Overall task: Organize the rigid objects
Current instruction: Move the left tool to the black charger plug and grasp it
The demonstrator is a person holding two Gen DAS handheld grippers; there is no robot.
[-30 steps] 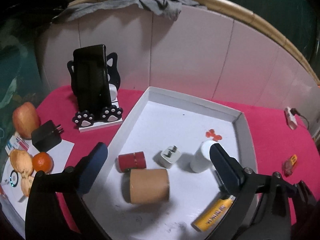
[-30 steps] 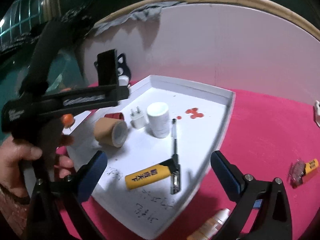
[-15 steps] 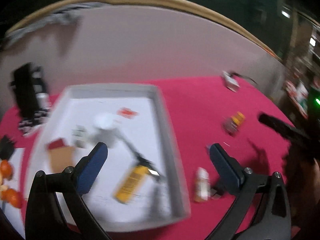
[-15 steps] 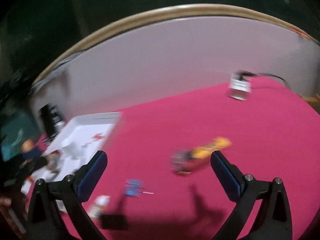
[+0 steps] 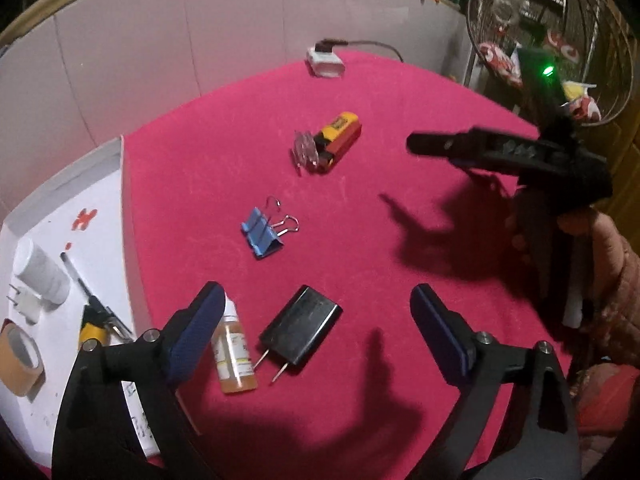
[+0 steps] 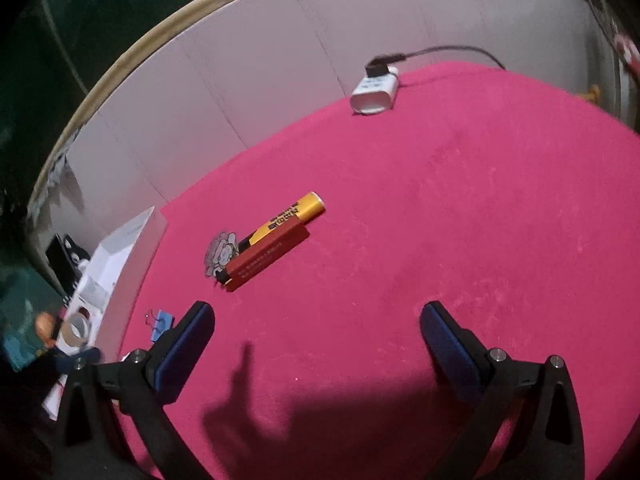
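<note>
Currently both grippers hover over the pink-covered counter (image 5: 400,128), fingers spread wide, gripping nothing. Left gripper (image 5: 316,312) sits above a black plug adapter (image 5: 302,324), prongs toward the camera, just beside a small amber dropper bottle (image 5: 234,354) lying flat; its label text is too small to read. Blue binder clip (image 5: 261,234) lies farther out, then two lighters (image 5: 338,138), yellow and red, side by side. Right gripper (image 6: 318,334) faces those lighters (image 6: 276,240); printing on both unreadable. White tray (image 5: 126,216) at left holds tape roll (image 5: 20,354), white bottle (image 5: 40,272), pen. White charger (image 6: 374,94) with cable near the wall.
</note>
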